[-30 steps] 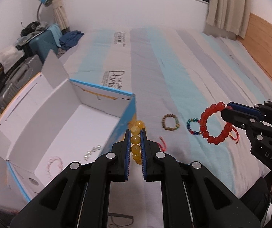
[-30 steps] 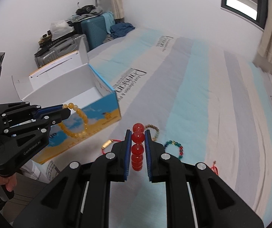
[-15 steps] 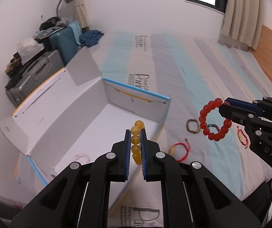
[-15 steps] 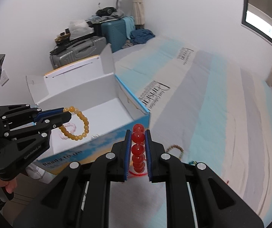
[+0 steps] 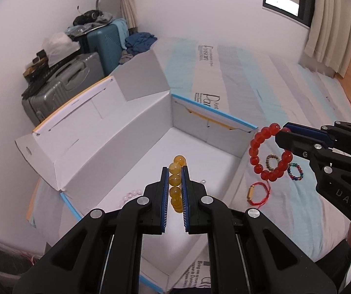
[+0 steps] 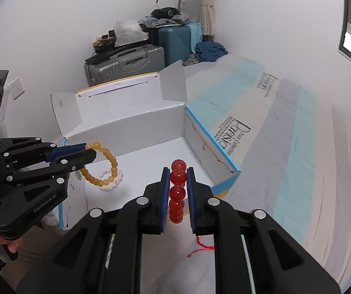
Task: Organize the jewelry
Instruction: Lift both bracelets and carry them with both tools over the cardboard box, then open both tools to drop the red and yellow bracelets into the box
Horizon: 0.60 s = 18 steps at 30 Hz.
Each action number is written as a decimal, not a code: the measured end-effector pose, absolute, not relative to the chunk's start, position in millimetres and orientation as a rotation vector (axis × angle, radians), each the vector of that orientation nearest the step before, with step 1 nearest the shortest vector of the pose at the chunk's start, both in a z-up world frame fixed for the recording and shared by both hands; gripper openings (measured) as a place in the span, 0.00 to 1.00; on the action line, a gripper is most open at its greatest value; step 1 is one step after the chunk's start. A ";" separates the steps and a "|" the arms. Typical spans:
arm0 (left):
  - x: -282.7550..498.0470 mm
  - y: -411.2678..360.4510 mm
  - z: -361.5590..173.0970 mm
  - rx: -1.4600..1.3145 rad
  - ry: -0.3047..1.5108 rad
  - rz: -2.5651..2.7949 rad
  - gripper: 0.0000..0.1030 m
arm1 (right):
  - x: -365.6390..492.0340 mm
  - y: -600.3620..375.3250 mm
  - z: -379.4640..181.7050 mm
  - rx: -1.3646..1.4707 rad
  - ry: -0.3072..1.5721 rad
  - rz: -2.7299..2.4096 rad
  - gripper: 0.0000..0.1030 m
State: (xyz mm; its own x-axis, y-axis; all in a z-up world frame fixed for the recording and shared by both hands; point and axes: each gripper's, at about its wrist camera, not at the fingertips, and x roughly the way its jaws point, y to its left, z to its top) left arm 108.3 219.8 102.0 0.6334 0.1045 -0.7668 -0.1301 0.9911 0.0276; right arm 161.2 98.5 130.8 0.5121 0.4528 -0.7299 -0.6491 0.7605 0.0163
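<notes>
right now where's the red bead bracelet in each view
Left wrist view: the red bead bracelet hangs at right of centre from the right gripper, over the box's near right corner.
Right wrist view: the same bracelet sits at bottom centre, edge-on between the fingers.
Shared landmark: the open white box, with the yellow bead bracelet held over it by the left gripper.

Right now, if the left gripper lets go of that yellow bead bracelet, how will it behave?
The yellow bead bracelet hangs as a limp loop, so it would probably collapse. It would likely land in the white cardboard box. Its round beads may roll slightly.
</notes>
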 end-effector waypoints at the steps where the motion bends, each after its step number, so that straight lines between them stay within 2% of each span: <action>1: 108.3 223.4 100.2 -0.035 0.878 0.137 0.08 | 161.9 103.2 129.1 -0.277 0.791 0.678 0.13; 18: 121.6 274.0 46.7 -0.078 0.998 0.144 0.08 | 181.9 164.6 77.2 -0.402 0.888 0.739 0.13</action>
